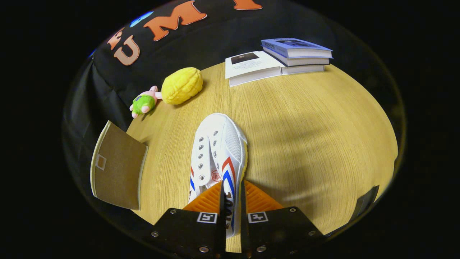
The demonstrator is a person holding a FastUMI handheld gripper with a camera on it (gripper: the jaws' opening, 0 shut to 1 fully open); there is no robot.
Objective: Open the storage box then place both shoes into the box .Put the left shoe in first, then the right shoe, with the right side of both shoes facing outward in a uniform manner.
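Observation:
A white canvas shoe (220,144) with red and blue stripes on its side points away from me over the wooden table (305,144). My gripper (232,196) is shut on the shoe's right side wall near the heel, one finger inside the opening and one outside. The shoe's toe reaches well beyond the fingers and looks lifted off the table. To the left of the shoe a brown flat panel with a pale rim (116,171), seemingly the storage box or its lid, sits at the table's edge.
A yellow plush toy (182,85) and a small pink and green plush (145,101) lie beyond the shoe to the left. A stack of books (280,59) rests at the table's far side. A dark object (366,202) sits at the table's right edge.

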